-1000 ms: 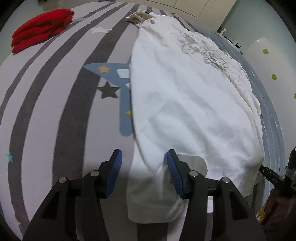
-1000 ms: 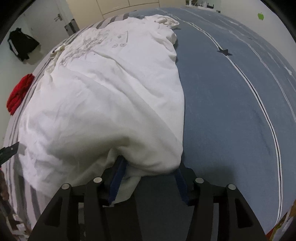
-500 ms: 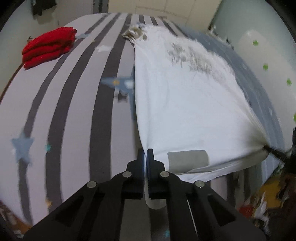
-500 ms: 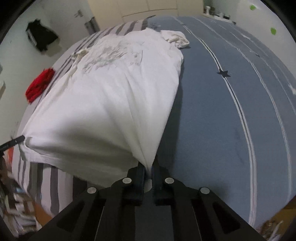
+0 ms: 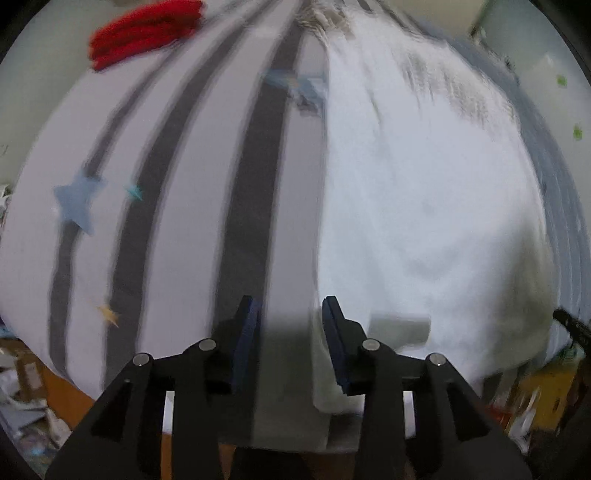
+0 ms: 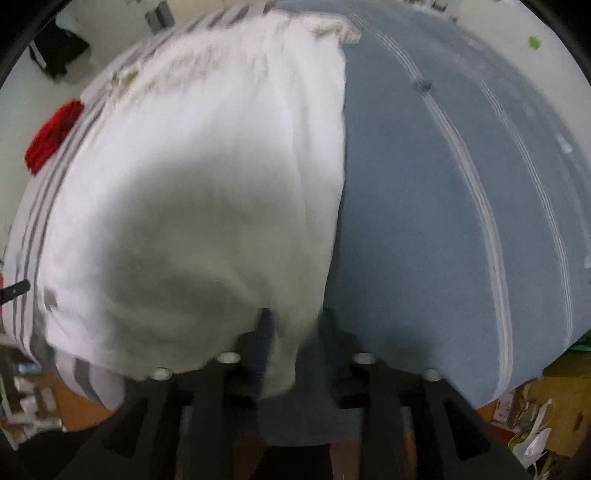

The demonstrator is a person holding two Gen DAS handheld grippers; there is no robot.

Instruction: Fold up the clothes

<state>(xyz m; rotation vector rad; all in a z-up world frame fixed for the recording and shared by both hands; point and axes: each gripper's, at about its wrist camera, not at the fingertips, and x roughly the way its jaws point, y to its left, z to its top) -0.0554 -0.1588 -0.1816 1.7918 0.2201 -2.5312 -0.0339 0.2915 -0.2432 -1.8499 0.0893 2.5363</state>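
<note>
- Broadly, a bed [image 5: 177, 206] is covered by a sheet striped grey and white on one side and blue [image 6: 424, 221] on the other.
- A white shirt [image 5: 424, 221] is spread lengthwise over the middle of the bed, its near hem lying at the bed's near edge.
- A folded red garment [image 5: 144, 31] is seen far off on the striped side, well apart from the shirt.
- The left gripper [image 5: 290, 325] is held above the shirt's left hem corner; its jaws have just been opening, and nothing is pinched.
- The right gripper [image 6: 295, 328] has likewise just been opening; the right hem corner hangs between its fingers, seemingly released, though blur obscures contact.
</note>
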